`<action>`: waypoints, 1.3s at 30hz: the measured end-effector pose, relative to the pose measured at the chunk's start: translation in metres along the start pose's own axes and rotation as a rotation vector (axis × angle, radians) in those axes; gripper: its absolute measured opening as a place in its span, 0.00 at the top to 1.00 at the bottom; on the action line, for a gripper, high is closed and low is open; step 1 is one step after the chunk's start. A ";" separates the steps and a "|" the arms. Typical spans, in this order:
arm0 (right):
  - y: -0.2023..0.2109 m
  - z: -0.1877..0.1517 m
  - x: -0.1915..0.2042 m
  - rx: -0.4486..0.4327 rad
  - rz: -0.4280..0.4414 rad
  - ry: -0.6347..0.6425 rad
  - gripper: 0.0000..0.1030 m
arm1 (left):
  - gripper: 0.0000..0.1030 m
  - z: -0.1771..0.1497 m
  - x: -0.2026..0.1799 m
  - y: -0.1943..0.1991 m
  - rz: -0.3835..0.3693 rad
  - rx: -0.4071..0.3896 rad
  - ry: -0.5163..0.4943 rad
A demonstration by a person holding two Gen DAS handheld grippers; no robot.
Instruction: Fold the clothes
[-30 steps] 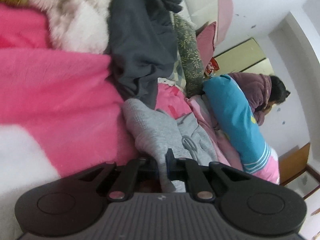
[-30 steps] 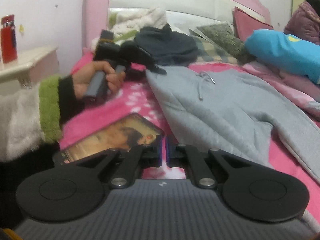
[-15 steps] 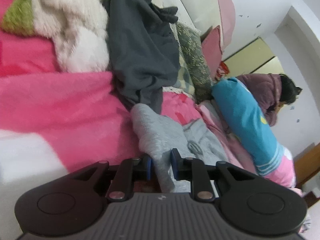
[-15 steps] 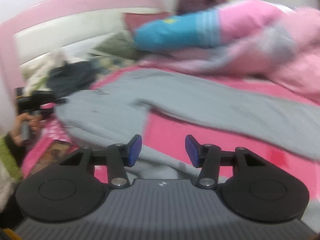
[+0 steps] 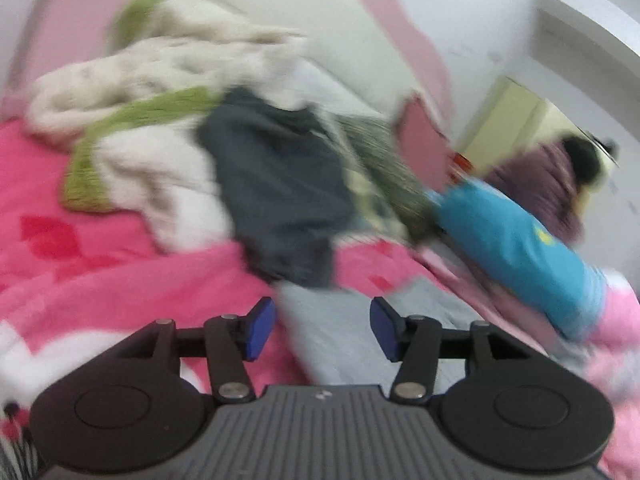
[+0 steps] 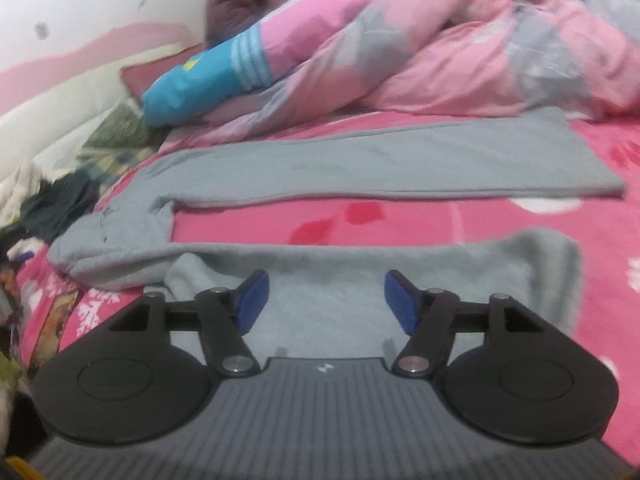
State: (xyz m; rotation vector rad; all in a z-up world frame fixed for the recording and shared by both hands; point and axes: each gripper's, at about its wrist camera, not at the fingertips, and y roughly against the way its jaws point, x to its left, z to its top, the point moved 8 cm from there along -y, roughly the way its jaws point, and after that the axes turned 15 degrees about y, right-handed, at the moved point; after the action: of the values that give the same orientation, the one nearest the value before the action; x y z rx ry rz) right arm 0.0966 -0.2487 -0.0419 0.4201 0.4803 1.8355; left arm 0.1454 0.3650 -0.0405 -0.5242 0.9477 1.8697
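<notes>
while both sets of jaws are opening, neither claw holds anything. the left gripper stands with a clear gap between its blue pads, and the waist end of the grey fleece sweatpants lies below and ahead of it, untouched; a second ago those pads were clamped on that same fabric. the right gripper stands wider, blue pads apart over the nearer trouser leg, with no cloth pinched between them; a second ago it was shut and faced the head of the bed, and it now looks across the garment.

in the right wrist view the grey fleece sweatpants lie on the bright pink fleece blanket. the far leg is stretched flat and straight; the near leg is rumpled, its cuff end humped up and its fleecy inner side showing. the two legs lie apart, with pink blanket visible between them.

further out, a dark grey crumpled garment and a cream and green fluffy garment sit heaped near the headboard, not yet folded. a pink and grey quilt is bunched beyond the trousers, against a blue pillow.

judgement: the release marks the end of the spreading step. the fold itself is not begun; the near leg likely needs flattening or carrying onto the far leg.
</notes>
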 end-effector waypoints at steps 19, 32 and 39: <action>-0.006 -0.011 -0.160 0.086 -0.010 -0.314 0.14 | 0.39 -0.332 -0.180 0.167 -0.518 0.793 -0.521; -0.028 0.034 -0.104 0.189 0.217 0.047 0.90 | 0.51 -0.424 -0.235 0.185 -0.579 0.866 -0.639; 0.055 0.182 -0.068 -0.158 0.218 0.275 0.92 | 0.53 -0.429 -0.325 0.135 -0.668 0.731 -0.644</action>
State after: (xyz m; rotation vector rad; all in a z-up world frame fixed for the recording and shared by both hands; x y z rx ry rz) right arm 0.1647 -0.3076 0.1386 0.1147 0.4850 2.1391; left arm 0.1607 -0.1892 -0.0242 0.2011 0.7957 0.8872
